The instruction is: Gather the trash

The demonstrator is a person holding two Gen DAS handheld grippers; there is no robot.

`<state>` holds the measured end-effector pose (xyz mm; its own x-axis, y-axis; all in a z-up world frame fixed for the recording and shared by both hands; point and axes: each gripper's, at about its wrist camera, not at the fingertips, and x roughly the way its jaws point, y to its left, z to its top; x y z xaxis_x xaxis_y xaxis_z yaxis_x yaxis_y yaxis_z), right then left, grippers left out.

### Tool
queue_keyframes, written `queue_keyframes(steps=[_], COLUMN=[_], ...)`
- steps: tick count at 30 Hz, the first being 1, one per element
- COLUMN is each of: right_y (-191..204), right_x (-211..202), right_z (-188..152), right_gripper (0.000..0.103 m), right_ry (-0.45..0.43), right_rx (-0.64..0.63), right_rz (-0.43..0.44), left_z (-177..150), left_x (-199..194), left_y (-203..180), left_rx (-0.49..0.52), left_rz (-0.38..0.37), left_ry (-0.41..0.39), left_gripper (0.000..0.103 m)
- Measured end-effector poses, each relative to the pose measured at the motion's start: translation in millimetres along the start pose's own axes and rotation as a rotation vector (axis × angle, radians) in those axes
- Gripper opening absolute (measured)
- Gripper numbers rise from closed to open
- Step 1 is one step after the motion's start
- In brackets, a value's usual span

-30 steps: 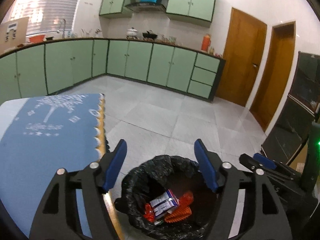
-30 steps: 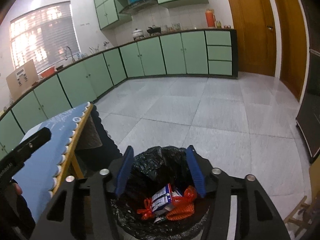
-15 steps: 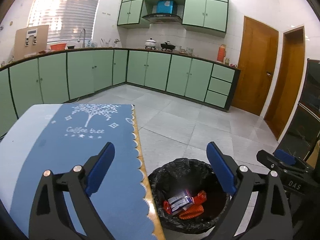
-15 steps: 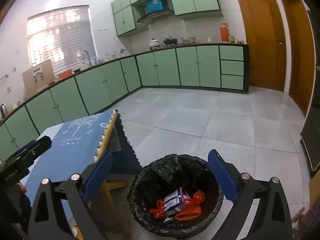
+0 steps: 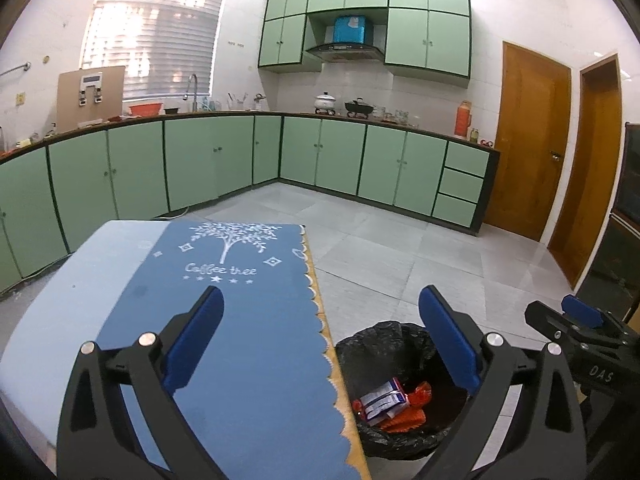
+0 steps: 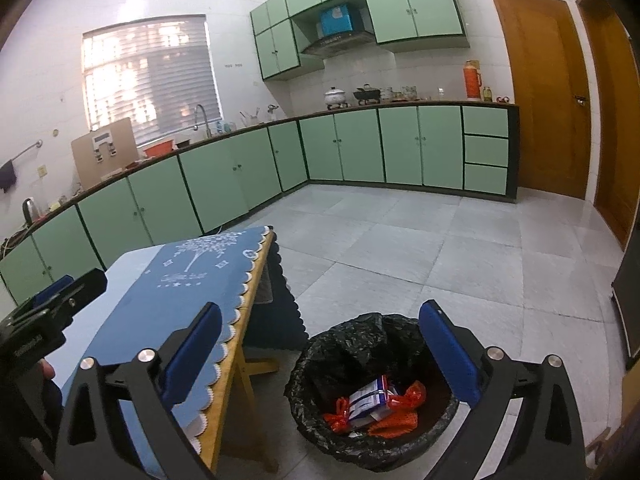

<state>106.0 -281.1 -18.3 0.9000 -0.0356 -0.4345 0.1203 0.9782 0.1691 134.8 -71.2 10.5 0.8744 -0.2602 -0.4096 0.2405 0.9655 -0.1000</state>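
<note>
The trash bin point(image 6: 372, 400), lined with a black bag, stands on the tiled floor point(image 6: 460, 264) just beside the tabletop's point(image 5: 240, 340) scalloped right edge; inside lie a white carton point(image 6: 366, 400) and orange wrappers point(image 6: 394, 420). My left gripper point(image 5: 320, 344) and right gripper point(image 6: 320, 356) hold their jaws wide, gripping nothing. Green cabinets point(image 5: 340, 160) line the walls.

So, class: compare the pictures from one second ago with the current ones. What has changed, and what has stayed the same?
Both grippers drew up and back from the trash bin: it looked larger and centred between the jaws before, and now sits lower and smaller, with more of the blue tablecloth in view. The right gripper opened wider; the left gripper was already open. Nothing was picked up or dropped. The wrappers lie unchanged in the bin.
</note>
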Motion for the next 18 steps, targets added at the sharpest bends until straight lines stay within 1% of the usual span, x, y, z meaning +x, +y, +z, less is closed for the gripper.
queue_keyframes(steps=[5,12,18], right_y=[7.5,17.6,24.3], right_x=[-12.3,-25.2,-32.7], right_z=[-1.3,-5.8,-14.1], right_gripper=[0.097,0.097,0.097], right_ry=[-0.002,0.004,0.007], right_rx=[-0.003,-0.019,-0.025], right_rz=[0.027,0.052,0.064], left_z=[-1.4,-8.0,-13.0], left_x=[-18.7,-39.0,-48.6], left_y=[4.0,7.2,7.6], left_rx=[0.013,0.033,0.044], left_rz=[0.027,0.030,0.037], left_ry=[-0.010,-0.022,-0.041], left_gripper=[0.095,0.095,0.095])
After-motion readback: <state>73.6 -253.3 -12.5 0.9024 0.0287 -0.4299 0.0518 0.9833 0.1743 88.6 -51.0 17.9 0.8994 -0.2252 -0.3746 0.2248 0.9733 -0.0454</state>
